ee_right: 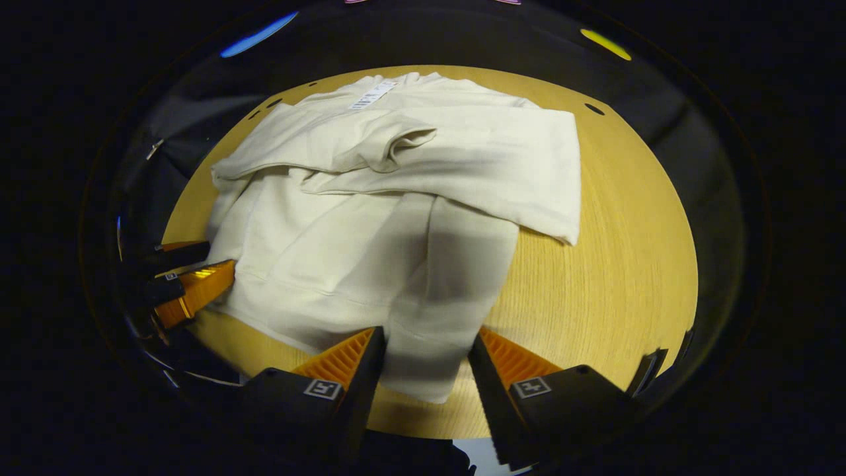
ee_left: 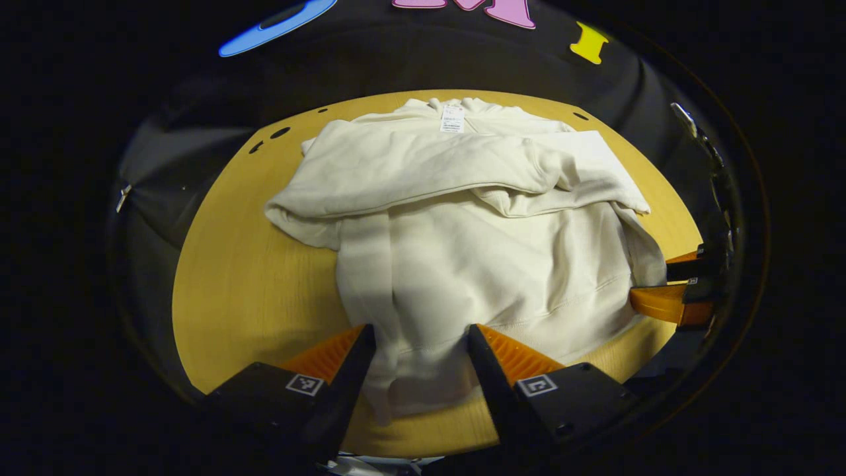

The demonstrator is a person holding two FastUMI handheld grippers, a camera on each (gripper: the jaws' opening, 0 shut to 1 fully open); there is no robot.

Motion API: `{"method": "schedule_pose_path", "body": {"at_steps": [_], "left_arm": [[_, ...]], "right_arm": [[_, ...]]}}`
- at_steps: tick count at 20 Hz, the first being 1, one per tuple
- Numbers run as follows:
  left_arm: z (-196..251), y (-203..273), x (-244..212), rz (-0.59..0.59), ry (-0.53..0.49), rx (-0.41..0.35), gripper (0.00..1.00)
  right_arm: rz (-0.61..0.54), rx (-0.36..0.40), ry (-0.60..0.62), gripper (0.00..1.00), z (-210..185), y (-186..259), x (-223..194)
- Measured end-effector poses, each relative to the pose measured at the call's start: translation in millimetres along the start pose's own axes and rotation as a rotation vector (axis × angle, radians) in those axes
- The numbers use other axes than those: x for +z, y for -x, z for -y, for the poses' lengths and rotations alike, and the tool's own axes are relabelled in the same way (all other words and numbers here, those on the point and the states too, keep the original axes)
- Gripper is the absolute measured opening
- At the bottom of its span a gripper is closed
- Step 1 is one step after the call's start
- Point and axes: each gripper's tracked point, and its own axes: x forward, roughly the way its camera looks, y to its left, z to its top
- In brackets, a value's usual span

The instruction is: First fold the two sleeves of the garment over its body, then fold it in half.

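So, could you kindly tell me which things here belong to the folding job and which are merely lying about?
Belonging to the job:
- cream fleece sweatshirt, both sleeves already folded across its body
- left tongs, open, hem between the fingers
- right tongs, open, hem between the fingers

Just there:
- round light wooden table
- white paper tag at the collar

The garment (ee_left: 489, 251) lies flat on the table (ee_left: 244, 291), collar end toward the far wall, with both sleeves (ee_left: 423, 172) folded across the upper body, one over the other. The left gripper (ee_left: 421, 360) stands at the near hem corner on its side, and the right gripper (ee_right: 426, 360) at the other near corner, the hem between each pair of spread fingers.
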Motion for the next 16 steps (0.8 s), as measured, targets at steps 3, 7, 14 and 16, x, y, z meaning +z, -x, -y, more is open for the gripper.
{"method": "schedule_pose_path", "body": {"at_steps": [3, 7, 14, 16], "left_arm": [[-2.3, 2.0, 1.4, 0.010, -0.019, -0.042, 0.59], [5.5, 12.5, -6.5, -0.048, 0.029, -0.142, 0.16], [2.7, 43.0, -13.4, -0.109, 0.158, -0.237, 0.11], [1.7, 56.1, -10.7, -0.103, 0.134, -0.221, 0.11]], "right_arm": [[-0.015, 0.067, -0.007, 0.32, -13.1, -1.0, -3.4], [-0.064, 0.108, 0.037, 0.23, -20.3, 7.8, -13.8], [-0.023, 0.226, -0.046, 0.22, -13.4, 50.6, -5.9], [-0.007, 0.249, -0.067, 0.22, -15.7, 62.6, 3.8]]}}
